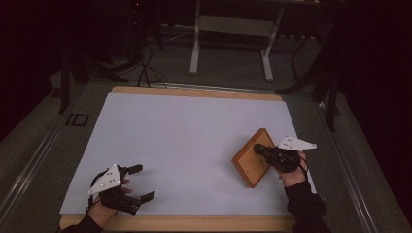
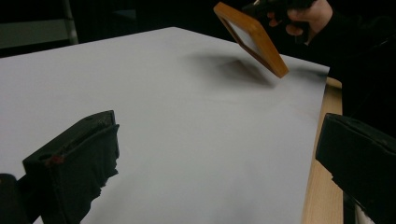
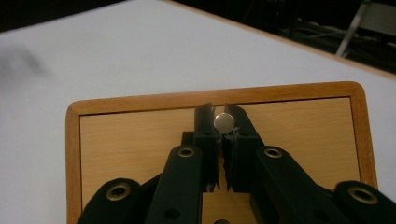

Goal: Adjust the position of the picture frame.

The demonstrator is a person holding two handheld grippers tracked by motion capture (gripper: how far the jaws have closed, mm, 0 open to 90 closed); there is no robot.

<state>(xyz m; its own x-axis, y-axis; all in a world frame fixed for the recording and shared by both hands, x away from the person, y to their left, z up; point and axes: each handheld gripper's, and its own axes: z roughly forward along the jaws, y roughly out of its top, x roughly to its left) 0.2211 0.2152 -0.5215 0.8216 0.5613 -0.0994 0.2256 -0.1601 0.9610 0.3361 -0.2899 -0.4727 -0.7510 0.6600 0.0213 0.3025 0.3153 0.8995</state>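
Note:
A flat wooden board with a raised frame [image 1: 248, 164] hangs tilted over the right side of the white sheet [image 1: 184, 126]. My right gripper [image 1: 258, 147] is shut on a small round metal knob [image 3: 223, 122] in the middle of the board [image 3: 130, 149]. In the left gripper view the board [image 2: 252, 37] is clear of the sheet and casts a shadow beneath it. My left gripper [image 1: 144, 182] rests at the near left of the sheet. Its jaws are wide open, with nothing between them [image 2: 219, 158].
The sheet covers a wooden table whose bare front edge [image 1: 194, 222] runs along the bottom. Behind the table stand a white desk frame [image 1: 233, 24] and loose cables [image 1: 145, 68] on a grey floor. Dark stands flank both sides.

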